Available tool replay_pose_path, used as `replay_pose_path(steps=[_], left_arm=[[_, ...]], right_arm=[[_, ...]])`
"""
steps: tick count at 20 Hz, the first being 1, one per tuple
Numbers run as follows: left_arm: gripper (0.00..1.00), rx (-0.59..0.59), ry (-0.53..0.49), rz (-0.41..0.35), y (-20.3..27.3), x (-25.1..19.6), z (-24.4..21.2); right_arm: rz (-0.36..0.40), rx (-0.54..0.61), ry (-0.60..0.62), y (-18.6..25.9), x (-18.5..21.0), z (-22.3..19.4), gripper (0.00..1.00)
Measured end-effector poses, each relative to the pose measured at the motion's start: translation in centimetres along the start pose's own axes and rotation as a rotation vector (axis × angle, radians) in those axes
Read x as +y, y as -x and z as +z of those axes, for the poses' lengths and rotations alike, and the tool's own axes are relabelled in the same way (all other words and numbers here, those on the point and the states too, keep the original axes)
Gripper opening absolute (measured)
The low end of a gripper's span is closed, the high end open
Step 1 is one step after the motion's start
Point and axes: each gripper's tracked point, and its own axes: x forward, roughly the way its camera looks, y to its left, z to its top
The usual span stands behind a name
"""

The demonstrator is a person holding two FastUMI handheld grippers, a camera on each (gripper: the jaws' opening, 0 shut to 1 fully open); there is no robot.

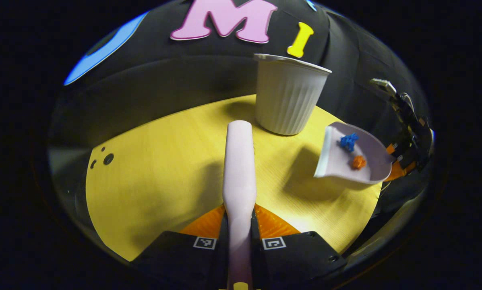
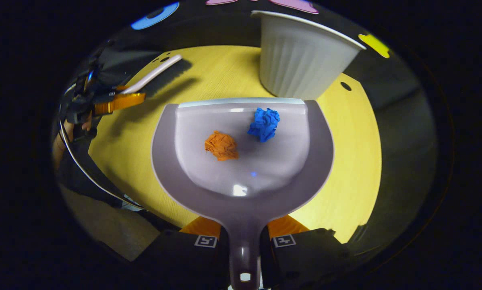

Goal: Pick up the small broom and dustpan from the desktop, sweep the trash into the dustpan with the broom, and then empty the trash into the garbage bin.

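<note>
Two fingers of the left gripper (image 1: 239, 241) squeeze the handle of the small broom (image 1: 238, 169), one on each side, so these tongs are closed narrow and holding it. From there the broom points forward, away from the camera, over the yellow desktop (image 1: 156, 169). In the right gripper view the broom (image 2: 154, 74) is on the far left, held up above the desktop (image 2: 353, 161), with dark bristles hanging under its pale back. A person's hand (image 2: 69, 125) holds that gripper from the left edge. The right gripper (image 2: 244, 245) pinches the handle of the dustpan (image 2: 243, 161) between its two fingers, so it is also closed narrow and holding. The dustpan is held out flat in front, lifted above the desktop, with its wide lip on the far side. Inside it lie two crumpled paper balls, an orange paper ball (image 2: 221, 146) nearer the handle and to the left, and a blue paper ball (image 2: 264, 124) farther off and to the right. They are near each other but not touching. The white ribbed garbage bin (image 2: 301, 60) stands upright on the desktop just beyond the dustpan's lip. In the left gripper view the bin (image 1: 287, 98) is far and a bit right, and the dustpan (image 1: 351, 159) is tilted at the right.
</note>
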Motion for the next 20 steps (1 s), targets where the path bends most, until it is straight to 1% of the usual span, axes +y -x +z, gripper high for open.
replay_pose_path(steps=[1,2,3,4,5,6,7,9,10,11,14,15,16,20], left_arm=[[0.30,0.011,0.027,-0.001,0.1,0.1,-0.3],[0.27,0.020,0.047,-0.003,0.1,-0.2,-0.7],[0.30,0.025,0.059,-0.006,0.1,-0.4,-1.1],[0.27,0.029,0.067,-0.010,-0.1,-0.7,-1.4],[0.30,0.033,0.075,-0.016,-0.3,-0.9,-1.8],[0.30,0.034,0.086,-0.021,-0.4,-1.1,-1.8],[0.27,0.032,0.093,-0.030,-0.4,-1.2,-1.7],[0.27,0.031,0.090,-0.036,-0.4,-1.1,-1.6],[0.30,0.032,0.085,-0.037,-0.4,-1.1,-1.6],[0.27,0.033,0.082,-0.039,-0.4,-1.0,-1.5],[0.27,0.035,0.092,-0.045,-0.4,-1.1,-1.5],[0.30,0.038,0.087,-0.041,-0.5,-1.1,-1.6],[0.27,0.041,0.083,-0.037,-0.4,-1.0,-1.6],[0.27,0.053,0.102,-0.033,-0.4,-1.0,-1.2]], right_arm=[[-0.022,-0.002,-0.011,2.5,-0.7,0.7,0.35],[-0.047,-0.006,-0.019,4.7,-1.9,1.5,0.35],[-0.062,-0.014,-0.033,6.8,-3.4,2.4,0.35],[-0.069,-0.030,-0.059,8.4,-4.4,3.6,0.35],[-0.075,-0.046,-0.077,9.7,-5.6,4.6,0.35],[-0.092,-0.059,-0.088,11.1,-6.9,5.5,0.35],[-0.103,-0.060,-0.103,12.0,-8.2,6.3,0.35],[-0.130,-0.076,-0.125,13.8,-10.8,8.5,0.35],[-0.148,-0.076,-0.121,14.4,-12.1,9.6,0.35],[-0.168,-0.081,-0.115,14.8,-13.3,10.7,0.35],[-0.204,-0.052,-0.089,15.2,-16.1,13.8,0.35],[-0.212,-0.033,-0.082,15.1,-16.7,14.9,0.35],[-0.221,-0.013,-0.062,14.7,-17.2,16.0,0.35],[-0.258,0.087,0.032,13.3,-18.9,19.9,0.35]])
